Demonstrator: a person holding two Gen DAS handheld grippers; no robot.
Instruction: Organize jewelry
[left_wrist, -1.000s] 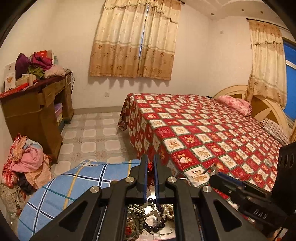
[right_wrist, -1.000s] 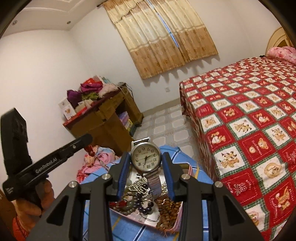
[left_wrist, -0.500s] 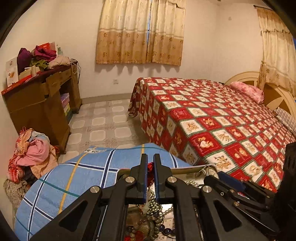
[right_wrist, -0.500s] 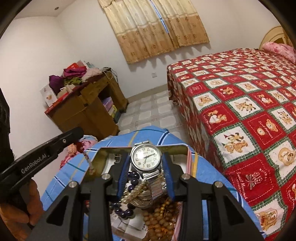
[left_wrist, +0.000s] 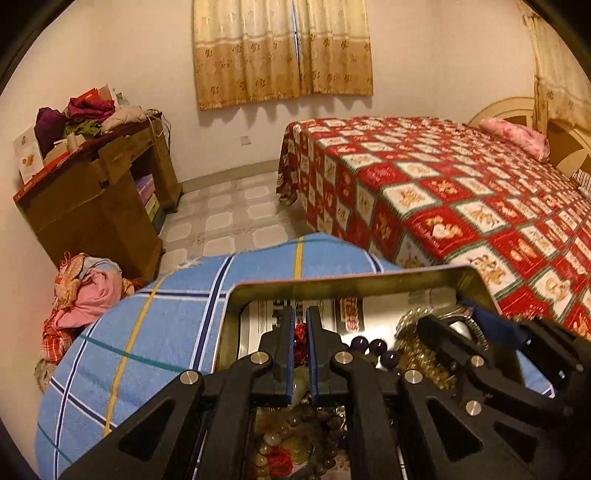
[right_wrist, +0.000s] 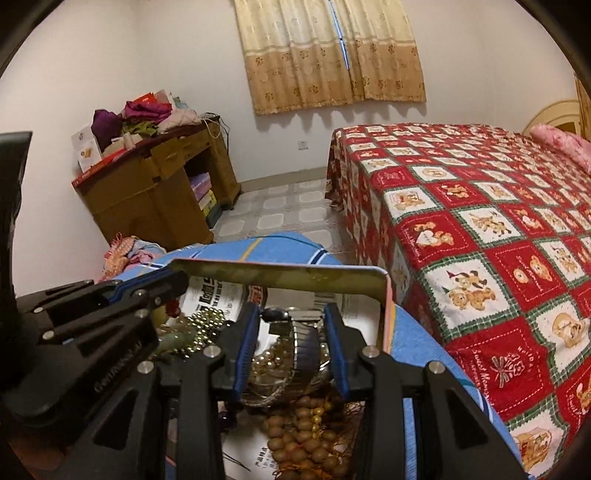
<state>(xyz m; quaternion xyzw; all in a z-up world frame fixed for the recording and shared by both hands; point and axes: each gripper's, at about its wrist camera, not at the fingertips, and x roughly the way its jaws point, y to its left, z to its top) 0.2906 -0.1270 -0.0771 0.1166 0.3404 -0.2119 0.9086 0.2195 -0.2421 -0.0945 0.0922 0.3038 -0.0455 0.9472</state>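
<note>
An open metal tin (left_wrist: 351, 282) sits on a blue plaid cloth (left_wrist: 166, 332), holding several bead strands: dark purple beads (left_wrist: 376, 347), gold beads (right_wrist: 207, 321) and brown wooden beads (right_wrist: 295, 435). My left gripper (left_wrist: 301, 312) is down inside the tin, shut on a small red beaded piece (left_wrist: 301, 332). My right gripper (right_wrist: 291, 310) is low in the tin's right half, shut on a silver wristwatch (right_wrist: 306, 343), which is tilted with its metal band hanging onto the beads. Each gripper shows in the other's view: the left gripper (right_wrist: 173, 284) and the right gripper (left_wrist: 458, 319).
A bed with a red patchwork quilt (left_wrist: 461, 206) stands close on the right. A wooden desk (left_wrist: 92, 206) piled with clothes is at the left wall, with a heap of clothes (left_wrist: 85, 295) on the tiled floor (left_wrist: 229, 221) beside it.
Both grippers have come down into the tin, which now fills the lower view. The watch, held up face-on before, now sits tilted low over the beads.
</note>
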